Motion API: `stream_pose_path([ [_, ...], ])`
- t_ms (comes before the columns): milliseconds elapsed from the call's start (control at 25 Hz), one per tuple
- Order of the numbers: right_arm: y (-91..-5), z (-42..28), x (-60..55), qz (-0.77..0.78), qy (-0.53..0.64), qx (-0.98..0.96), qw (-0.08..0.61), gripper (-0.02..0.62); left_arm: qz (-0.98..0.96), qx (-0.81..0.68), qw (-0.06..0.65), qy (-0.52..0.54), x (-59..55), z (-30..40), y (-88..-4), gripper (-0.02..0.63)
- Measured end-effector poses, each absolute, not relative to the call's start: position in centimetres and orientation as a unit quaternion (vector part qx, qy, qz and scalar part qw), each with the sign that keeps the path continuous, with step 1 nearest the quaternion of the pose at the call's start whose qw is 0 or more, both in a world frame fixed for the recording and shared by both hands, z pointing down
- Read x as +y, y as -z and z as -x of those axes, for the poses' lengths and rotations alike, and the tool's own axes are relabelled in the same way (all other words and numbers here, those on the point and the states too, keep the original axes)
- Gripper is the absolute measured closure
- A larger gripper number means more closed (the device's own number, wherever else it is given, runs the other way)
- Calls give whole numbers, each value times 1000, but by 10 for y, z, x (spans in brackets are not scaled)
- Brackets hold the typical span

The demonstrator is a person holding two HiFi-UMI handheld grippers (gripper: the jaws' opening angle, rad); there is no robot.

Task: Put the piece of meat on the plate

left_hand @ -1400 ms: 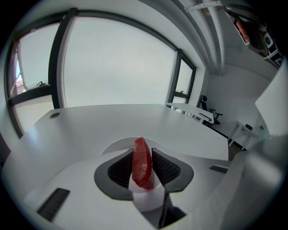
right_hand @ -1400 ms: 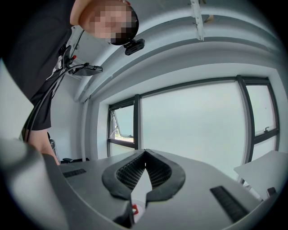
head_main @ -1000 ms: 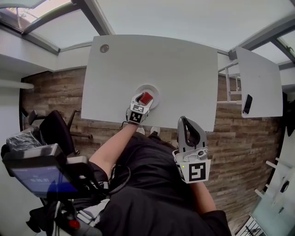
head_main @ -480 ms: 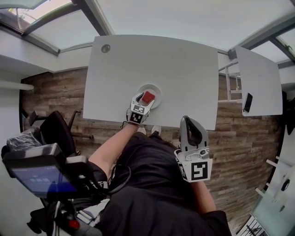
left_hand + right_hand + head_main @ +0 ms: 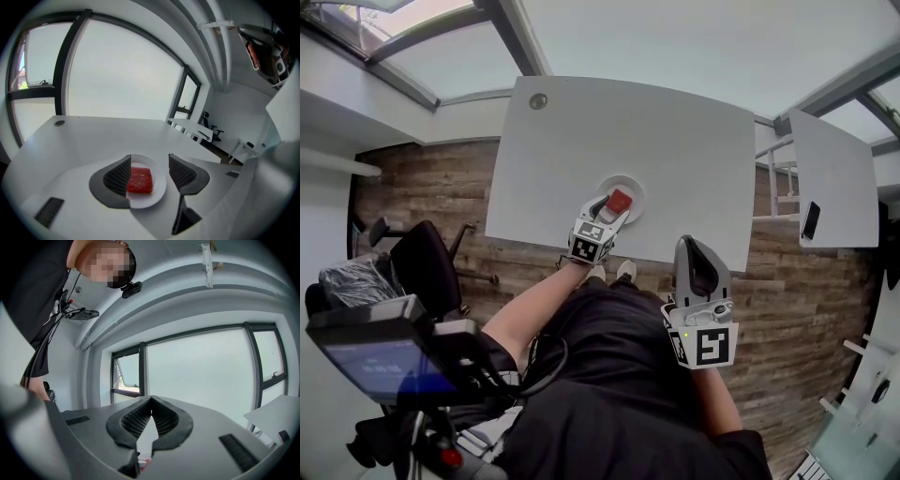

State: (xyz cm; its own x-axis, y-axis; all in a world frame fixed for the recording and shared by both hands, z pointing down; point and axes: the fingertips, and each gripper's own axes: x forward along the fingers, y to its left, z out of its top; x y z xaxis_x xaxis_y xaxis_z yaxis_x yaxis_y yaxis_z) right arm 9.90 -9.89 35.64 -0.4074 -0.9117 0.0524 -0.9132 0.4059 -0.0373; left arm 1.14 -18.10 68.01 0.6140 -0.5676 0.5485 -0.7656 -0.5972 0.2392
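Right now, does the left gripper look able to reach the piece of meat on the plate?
Probably yes: the left gripper hovers over the plate, its jaws just opened wide, the meat lies untouched between them, and nothing blocks it.

Hidden and tiny bits
One jaw of the left gripper [image 5: 150, 161] covers the left side of the plate [image 5: 160, 183]. A round spot [image 5: 538, 100] on the table [image 5: 675, 141] and a dark thing [image 5: 811, 220] on the next table [image 5: 839, 169] are too small to tell. So is a red bit [image 5: 143, 462] under the right gripper [image 5: 151, 401].
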Motion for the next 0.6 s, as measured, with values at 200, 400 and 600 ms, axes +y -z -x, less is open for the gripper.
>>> stream_pose_path([
  [200,-348,-90,-94,-544,-27,-838,0,591,-880,-379,232,-169,-161,-9,-633,347],
  [400,-347,-80,-91,-545,-28,-838,-10,591,-887,-388,213,-130,-145,-2,-587,410],
  [600,-346,-79,-91,-548,-31,-836,-16,591,-881,-434,168,-82,-143,12,-525,564],
])
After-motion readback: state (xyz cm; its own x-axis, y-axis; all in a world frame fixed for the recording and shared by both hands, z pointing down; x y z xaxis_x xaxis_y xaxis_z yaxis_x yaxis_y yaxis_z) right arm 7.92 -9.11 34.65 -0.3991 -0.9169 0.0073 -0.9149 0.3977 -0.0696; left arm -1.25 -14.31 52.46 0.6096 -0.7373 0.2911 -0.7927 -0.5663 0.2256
